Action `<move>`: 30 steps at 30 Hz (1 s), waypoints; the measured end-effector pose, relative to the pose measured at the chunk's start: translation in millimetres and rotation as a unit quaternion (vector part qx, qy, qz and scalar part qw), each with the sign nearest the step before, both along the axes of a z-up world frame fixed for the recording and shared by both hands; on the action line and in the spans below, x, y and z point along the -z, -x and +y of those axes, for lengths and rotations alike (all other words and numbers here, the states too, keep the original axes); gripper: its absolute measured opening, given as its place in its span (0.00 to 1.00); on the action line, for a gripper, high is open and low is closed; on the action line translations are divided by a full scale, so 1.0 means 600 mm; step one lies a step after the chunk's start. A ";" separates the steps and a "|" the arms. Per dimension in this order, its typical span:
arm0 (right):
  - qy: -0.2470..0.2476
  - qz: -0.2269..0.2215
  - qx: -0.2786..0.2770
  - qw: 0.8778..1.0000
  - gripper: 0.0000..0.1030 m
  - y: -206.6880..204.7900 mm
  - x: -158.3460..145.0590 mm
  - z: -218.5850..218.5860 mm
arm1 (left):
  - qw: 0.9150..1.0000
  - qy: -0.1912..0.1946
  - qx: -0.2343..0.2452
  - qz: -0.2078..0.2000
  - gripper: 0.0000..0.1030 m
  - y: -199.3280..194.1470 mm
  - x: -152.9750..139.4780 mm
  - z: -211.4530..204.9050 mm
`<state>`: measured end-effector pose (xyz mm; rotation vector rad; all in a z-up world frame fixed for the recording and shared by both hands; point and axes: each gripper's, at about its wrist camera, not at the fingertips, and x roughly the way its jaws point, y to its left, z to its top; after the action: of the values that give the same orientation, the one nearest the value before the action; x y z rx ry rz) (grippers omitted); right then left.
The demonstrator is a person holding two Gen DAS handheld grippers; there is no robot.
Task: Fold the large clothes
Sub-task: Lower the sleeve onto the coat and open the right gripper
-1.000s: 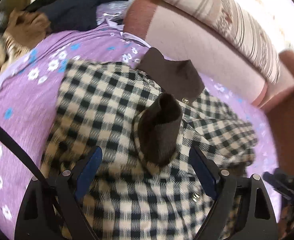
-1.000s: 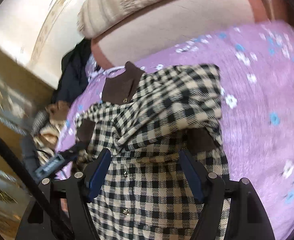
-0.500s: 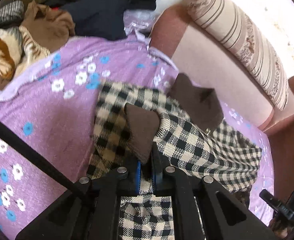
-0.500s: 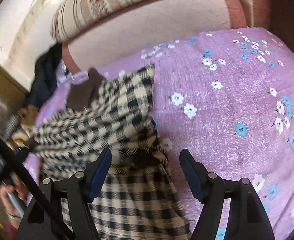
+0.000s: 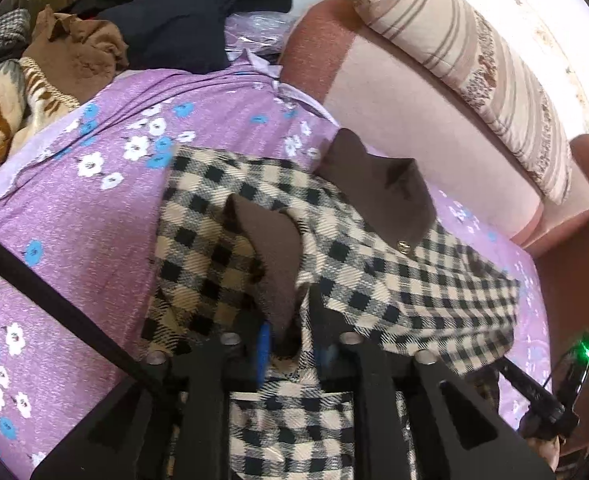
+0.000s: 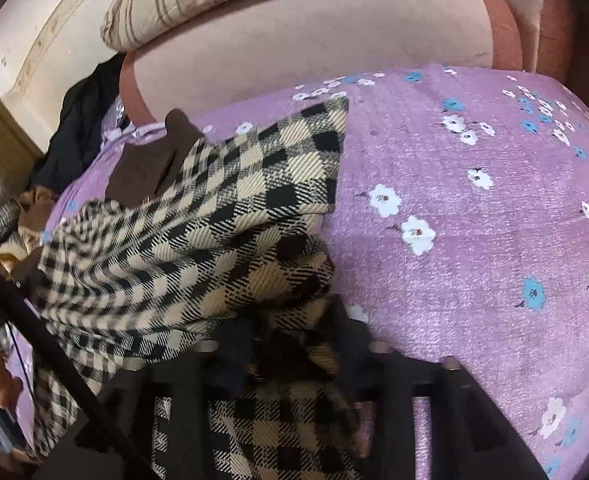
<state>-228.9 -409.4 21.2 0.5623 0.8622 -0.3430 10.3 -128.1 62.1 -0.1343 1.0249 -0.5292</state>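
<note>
Left wrist view shows my left claw (image 5: 290, 354) clamped on the checked shirt's (image 5: 394, 276) brown cuff (image 5: 274, 256), right claw (image 6: 290, 354) pinching plaid, so I'd lift both evenly

Left claw (image 5: 290, 344): black frame, blue pads, silver screws, black cable. Right claw (image 6: 290, 354): same, pads dark.

Soft daylight, wall (image 5: 534, 12) overexposed at upper right, dark fisheye corners, curved edges, slight motion blur
</note>
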 end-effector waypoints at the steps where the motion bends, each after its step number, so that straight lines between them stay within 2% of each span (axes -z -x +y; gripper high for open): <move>1: -0.002 -0.006 0.005 1.000 0.24 0.006 -0.005 -0.005 | 1.000 0.005 0.001 0.002 0.47 0.002 0.000 -0.002; 3: 0.011 0.004 0.020 1.000 0.19 0.019 -0.012 -0.017 | 1.000 0.004 -0.010 -0.001 0.65 0.003 0.003 0.000; 4: 0.017 0.014 0.034 0.999 0.15 0.027 -0.011 -0.025 | 1.000 -0.010 -0.022 -0.006 0.67 0.003 0.006 0.000; 6: -0.001 0.028 0.056 0.998 0.15 0.040 -0.001 -0.041 | 0.998 -0.049 -0.038 -0.008 0.67 -0.003 0.015 0.001; 8: -0.048 0.034 0.067 0.996 0.15 0.052 0.009 -0.056 | 0.997 -0.061 -0.047 0.004 0.67 -0.009 0.023 0.009; 9: -0.051 0.031 0.077 0.995 0.20 0.058 0.004 -0.059 | 0.997 -0.050 -0.053 0.013 0.67 -0.012 0.024 0.017; 11: -0.022 0.029 0.091 0.995 0.21 0.068 -0.019 -0.058 | 0.998 -0.020 -0.060 0.022 0.67 -0.013 0.016 0.032; 13: -0.017 0.001 0.084 0.996 0.21 0.074 -0.046 -0.054 | 0.998 -0.002 -0.059 0.023 0.67 -0.012 0.003 0.043; 16: -0.019 -0.022 0.048 0.998 0.23 0.050 -0.069 -0.036 | 0.998 -0.007 -0.058 0.011 0.67 -0.005 -0.008 0.050; 18: -0.003 -0.014 0.013 1.000 0.23 0.014 -0.071 -0.023 | 0.999 -0.016 -0.049 0.012 0.67 0.002 -0.005 0.045; 21: 0.020 0.016 0.005 1.000 0.23 -0.042 -0.049 -0.028 | 0.997 -0.066 -0.029 0.005 0.67 0.010 0.010 0.022; 24: 0.017 0.053 0.034 0.998 0.23 -0.079 0.001 -0.065 | 0.989 -0.142 -0.027 -0.008 0.67 0.001 0.038 -0.001; 25: 0.011 0.055 0.042 0.998 0.22 -0.084 0.013 -0.078 | 0.987 -0.156 -0.027 -0.004 0.67 -0.003 0.049 -0.004; 27: 0.012 0.035 0.048 0.998 0.22 -0.085 0.017 -0.094 | 0.987 -0.159 -0.031 0.004 0.67 -0.007 0.061 -0.003; 30: 0.006 0.044 0.044 0.998 0.22 -0.078 -0.003 -0.094 | 0.987 -0.160 -0.035 0.003 0.67 -0.006 0.061 0.001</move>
<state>-181.9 -465.9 22.8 0.5791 0.9206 -0.4557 13.8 -127.7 25.4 0.1130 1.0934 -0.2960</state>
